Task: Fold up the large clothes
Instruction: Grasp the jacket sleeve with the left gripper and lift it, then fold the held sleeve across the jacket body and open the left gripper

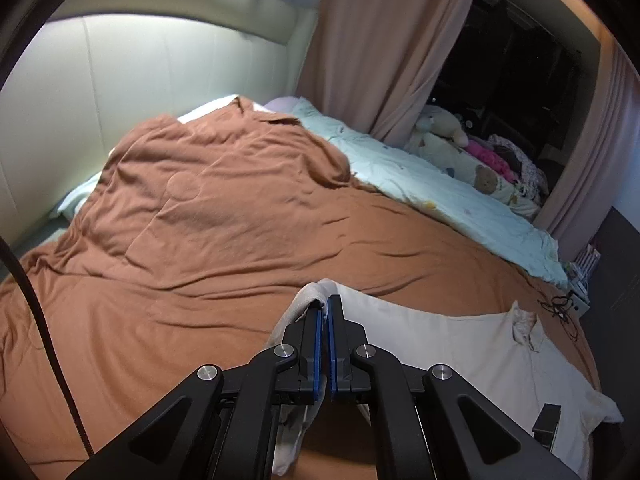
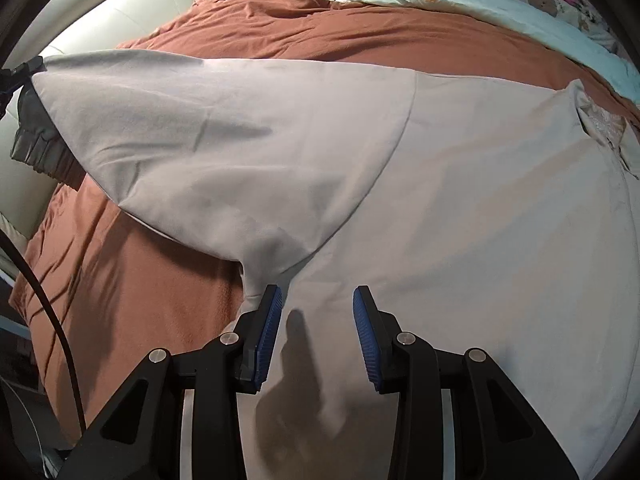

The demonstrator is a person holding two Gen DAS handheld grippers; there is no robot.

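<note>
A large pale cream top (image 2: 480, 240) lies spread on the brown bedcover (image 2: 140, 280). Its left sleeve (image 2: 220, 128) is lifted and stretched out to the left, with a dark ribbed cuff (image 2: 40, 144) hanging at its end. My left gripper (image 1: 325, 308) is shut on that sleeve end (image 1: 304, 300), held above the bed; it also shows at the far left of the right wrist view (image 2: 24, 72). My right gripper (image 2: 316, 300) hovers open over the top just below the armpit, the cloth flat beneath its pads. The neckline (image 1: 524, 324) is at the right.
A light blue quilt (image 1: 420, 172) and plush toys (image 1: 440, 128) line the bed's far side by a pink curtain (image 1: 380, 40). A pale padded headboard (image 1: 140, 80) stands to the left. A black cable (image 1: 40, 320) hangs at the left edge.
</note>
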